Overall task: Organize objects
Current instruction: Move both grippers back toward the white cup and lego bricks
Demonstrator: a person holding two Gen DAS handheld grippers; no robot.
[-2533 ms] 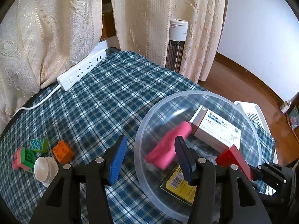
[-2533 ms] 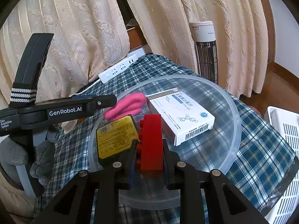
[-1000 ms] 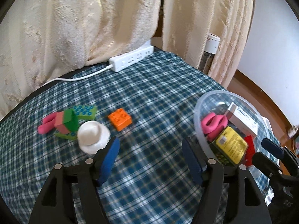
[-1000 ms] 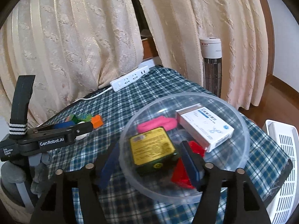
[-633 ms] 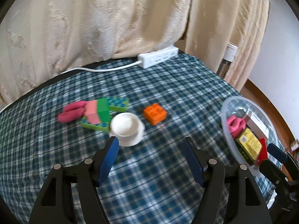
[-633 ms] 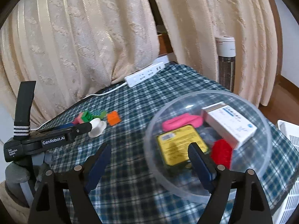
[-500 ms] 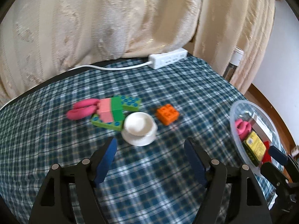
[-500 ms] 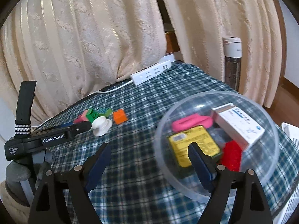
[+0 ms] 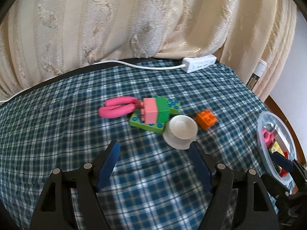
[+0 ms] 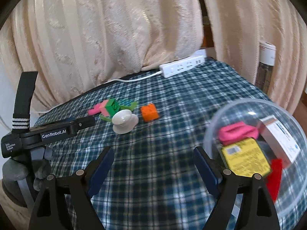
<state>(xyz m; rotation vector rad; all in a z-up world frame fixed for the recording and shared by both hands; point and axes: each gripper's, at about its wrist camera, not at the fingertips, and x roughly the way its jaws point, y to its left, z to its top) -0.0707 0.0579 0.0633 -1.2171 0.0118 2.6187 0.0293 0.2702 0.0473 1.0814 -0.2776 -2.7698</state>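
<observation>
- Both views have swung from the clear bowl (image 10: pixel 255 153) toward loose toys across the checked cloth (image 9: pixel 57 134).
- Left gripper (image 9: pixel 154 164) gapes empty, nearest the white cup (image 9: pixel 181 131).
- Right gripper (image 10: pixel 153 169) gapes empty beside the bowl, its red brick (image 10: pixel 275 176) dropped inside.

A woven plaid tablecloth (image 9: pixel 57 126), matt, covers the table. The clear bowl (image 10: pixel 226 118) is glossy plastic. The orange brick (image 9: pixel 206 119) is smooth, studded plastic; the white cup (image 9: pixel 181 131) is smooth and faintly shiny. The curtain (image 9: pixel 115 23) is textured, embossed cream cloth. The power strip (image 10: pixel 183 66) is glossy white plastic.
</observation>
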